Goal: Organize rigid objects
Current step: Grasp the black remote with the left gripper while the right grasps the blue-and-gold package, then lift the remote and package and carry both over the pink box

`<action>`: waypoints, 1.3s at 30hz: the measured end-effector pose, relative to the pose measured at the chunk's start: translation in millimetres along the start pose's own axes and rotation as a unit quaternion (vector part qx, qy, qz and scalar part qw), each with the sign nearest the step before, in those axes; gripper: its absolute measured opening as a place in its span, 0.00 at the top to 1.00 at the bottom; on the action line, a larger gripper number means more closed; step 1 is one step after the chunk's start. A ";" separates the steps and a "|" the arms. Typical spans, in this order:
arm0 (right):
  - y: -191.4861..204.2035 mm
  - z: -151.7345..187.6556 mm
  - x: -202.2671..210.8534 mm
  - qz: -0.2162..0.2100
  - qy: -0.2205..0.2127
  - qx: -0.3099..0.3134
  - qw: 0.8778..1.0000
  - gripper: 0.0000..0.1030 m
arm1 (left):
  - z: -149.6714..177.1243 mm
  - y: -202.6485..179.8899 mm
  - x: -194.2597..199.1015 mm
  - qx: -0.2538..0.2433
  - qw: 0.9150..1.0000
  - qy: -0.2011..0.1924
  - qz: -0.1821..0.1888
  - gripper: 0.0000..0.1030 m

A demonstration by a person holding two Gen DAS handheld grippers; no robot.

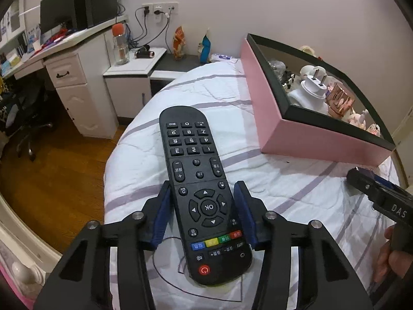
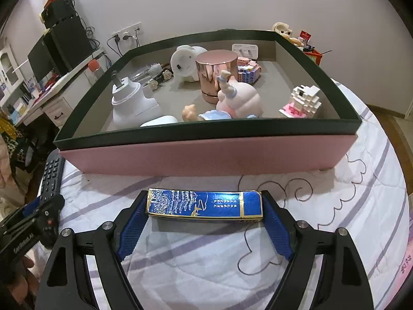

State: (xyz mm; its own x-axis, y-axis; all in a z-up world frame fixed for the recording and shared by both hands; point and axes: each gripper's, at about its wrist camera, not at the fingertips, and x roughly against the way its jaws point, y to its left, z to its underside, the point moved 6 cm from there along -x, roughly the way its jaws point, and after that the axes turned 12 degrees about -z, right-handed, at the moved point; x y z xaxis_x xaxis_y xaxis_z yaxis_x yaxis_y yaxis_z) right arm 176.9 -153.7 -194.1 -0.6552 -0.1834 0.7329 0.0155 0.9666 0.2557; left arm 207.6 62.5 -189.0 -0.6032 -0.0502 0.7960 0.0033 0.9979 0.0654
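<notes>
1. Between your left gripper (image 1: 204,211) pads sits the black remote (image 1: 200,188), flanked at its arrow keys; slim gaps show on both sides, so whether you grip it, you cannot tell. It lies on the quilt (image 1: 296,188), keypad end pointing away.
2. Between your right gripper (image 2: 205,222) pads sits the blue lighter case (image 2: 205,204), crosswise, each pad meeting 1 short end; the fingers spread wide and look clamped.
3. Ahead stands the pink box (image 2: 206,155), open-topped, holding a rose-gold canister (image 2: 215,75), a white plug (image 2: 131,103) and a doll (image 2: 232,100); likely your destination for both items.
</notes>
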 end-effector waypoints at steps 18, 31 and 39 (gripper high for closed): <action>5.0 -0.2 12.5 -0.007 -0.001 0.024 1.000 0.19 | -11.1 -19.9 1.7 -0.034 0.999 -0.025 0.003 0.57; -2.4 -5.0 48.0 -0.025 -0.024 0.020 0.999 0.19 | -21.9 -31.6 48.8 -0.052 0.996 -0.064 0.025 0.57; -1.3 -27.0 75.1 -0.037 -0.053 0.025 0.998 0.19 | -50.7 -35.6 76.1 -0.056 0.993 -0.090 0.043 0.57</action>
State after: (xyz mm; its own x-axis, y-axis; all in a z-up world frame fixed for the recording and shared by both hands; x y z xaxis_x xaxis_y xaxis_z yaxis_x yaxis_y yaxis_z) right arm 148.0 -173.5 -122.4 -0.7287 -0.2382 0.6421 -0.0725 0.9591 0.2735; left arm 202.1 21.0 -100.2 -0.7304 0.0525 0.6810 0.1425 0.9868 0.0768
